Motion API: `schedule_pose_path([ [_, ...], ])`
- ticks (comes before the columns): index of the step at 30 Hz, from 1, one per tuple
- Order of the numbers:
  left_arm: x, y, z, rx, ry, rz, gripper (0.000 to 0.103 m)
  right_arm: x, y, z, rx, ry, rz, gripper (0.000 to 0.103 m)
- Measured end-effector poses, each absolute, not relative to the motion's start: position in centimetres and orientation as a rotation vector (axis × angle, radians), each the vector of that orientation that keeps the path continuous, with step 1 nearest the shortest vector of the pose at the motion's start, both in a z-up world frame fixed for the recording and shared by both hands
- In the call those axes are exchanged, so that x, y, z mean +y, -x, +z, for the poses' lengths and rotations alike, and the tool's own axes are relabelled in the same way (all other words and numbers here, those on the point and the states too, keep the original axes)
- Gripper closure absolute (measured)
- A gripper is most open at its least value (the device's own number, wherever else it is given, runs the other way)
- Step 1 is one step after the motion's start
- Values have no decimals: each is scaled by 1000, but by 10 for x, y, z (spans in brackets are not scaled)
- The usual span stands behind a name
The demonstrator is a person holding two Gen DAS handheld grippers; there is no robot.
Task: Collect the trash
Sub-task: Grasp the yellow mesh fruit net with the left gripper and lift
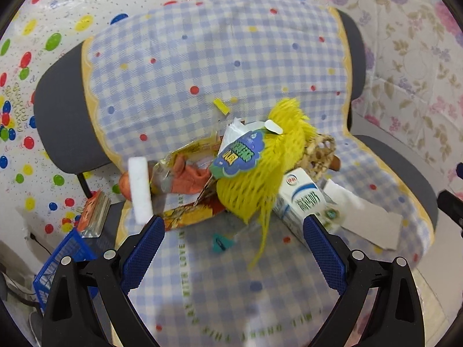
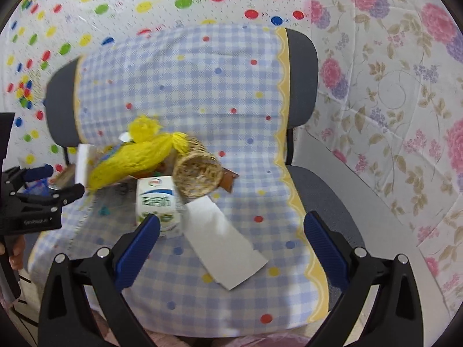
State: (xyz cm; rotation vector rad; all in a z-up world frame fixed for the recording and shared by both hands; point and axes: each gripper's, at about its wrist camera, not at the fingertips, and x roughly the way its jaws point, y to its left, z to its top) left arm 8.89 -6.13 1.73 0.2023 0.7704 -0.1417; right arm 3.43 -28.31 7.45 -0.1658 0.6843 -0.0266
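Note:
A heap of trash lies on a chair covered by a blue checked cloth (image 1: 220, 57). It holds a yellow net bag (image 1: 269, 170) with a blue-green label, a milk carton (image 1: 306, 199), a small wicker basket (image 2: 198, 176), a white foam block (image 1: 140, 186), an orange snack wrapper (image 1: 188, 173), a grey card sheet (image 2: 222, 243) and a small teal scrap (image 1: 221, 243). My left gripper (image 1: 233, 225) is open and empty, just in front of the net bag. My right gripper (image 2: 231, 224) is open and empty, above the card sheet, its left finger (image 2: 139, 245) next to the carton (image 2: 157, 202).
A blue wire basket (image 1: 62, 260) stands on the floor left of the chair, with a wrapper pack (image 1: 94, 214) beside it. Spotted plastic sheeting (image 1: 43, 43) covers the left wall, floral sheeting (image 2: 390, 86) the right. The left gripper's body shows in the right wrist view (image 2: 34, 205).

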Motion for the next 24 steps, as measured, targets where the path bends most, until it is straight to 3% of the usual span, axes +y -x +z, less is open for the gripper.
schedule_pose_path([
  [3, -69, -105, 10, 755, -226, -154, 9, -285, -46, 70, 683, 165, -7, 6],
  [6, -83, -120, 6, 730, -281, -179, 9, -287, -55, 67, 679, 139, 11, 21],
  [15, -99, -162, -8, 744, -370, -220, 14, -295, -72, 59, 700, 43, 65, 49],
  [16, -99, -164, -8, 742, -369, -225, 20, -295, -71, 58, 701, 40, 66, 52],
  [17, -98, -167, -8, 747, -366, -235, 42, -295, -69, 57, 703, 39, 70, 55],
  [19, -95, -169, -6, 755, -342, -253, 49, -294, -67, 55, 715, 32, 72, 60],
  [21, -93, -168, -1, 746, -323, -271, 84, -292, -62, 55, 718, 30, 79, 62],
  [24, -83, -157, 21, 705, -239, -309, 92, -290, -52, 59, 711, 5, 91, 62],
])
